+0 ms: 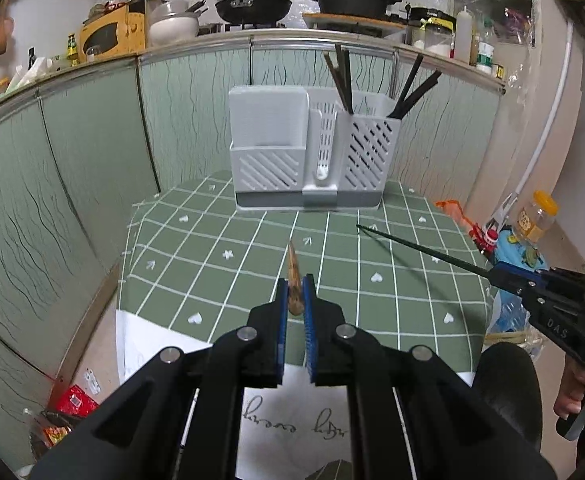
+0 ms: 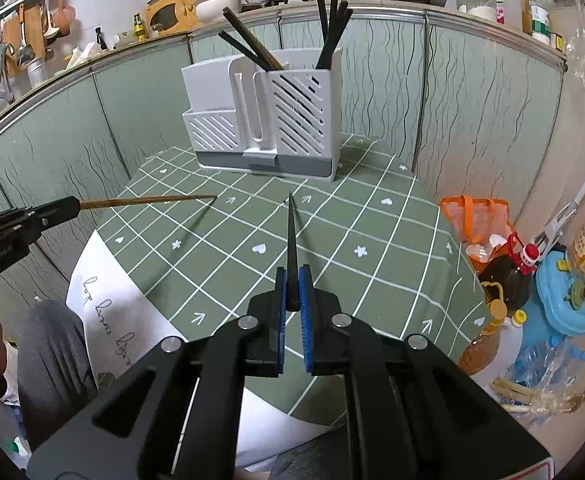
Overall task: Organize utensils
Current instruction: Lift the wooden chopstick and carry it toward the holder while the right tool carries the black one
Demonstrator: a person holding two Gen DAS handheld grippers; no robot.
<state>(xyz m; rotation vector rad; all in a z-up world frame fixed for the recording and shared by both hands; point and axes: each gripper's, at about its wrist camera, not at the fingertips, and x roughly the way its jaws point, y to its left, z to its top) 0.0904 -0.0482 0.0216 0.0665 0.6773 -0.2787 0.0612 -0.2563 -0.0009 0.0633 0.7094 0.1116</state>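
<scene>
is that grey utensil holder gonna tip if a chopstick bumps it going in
Probably not: the utensil holder sits on a wide flat base. It looks like light slotted plastic, so it may slide on the tablecloth. The chopsticks leaning in it could shift.

From my feed the bench cloth [image 1: 252,264] is sage green with a white grid plus little white hearts and arrows. Organizer [image 1: 308,148] is pale grey with diagonal slots and a darker grey base. I've got one brown chopstick [image 2: 148,200] and one black chopstick [image 2: 291,248], fingers [image 1: 281,320] padded blue.
</scene>
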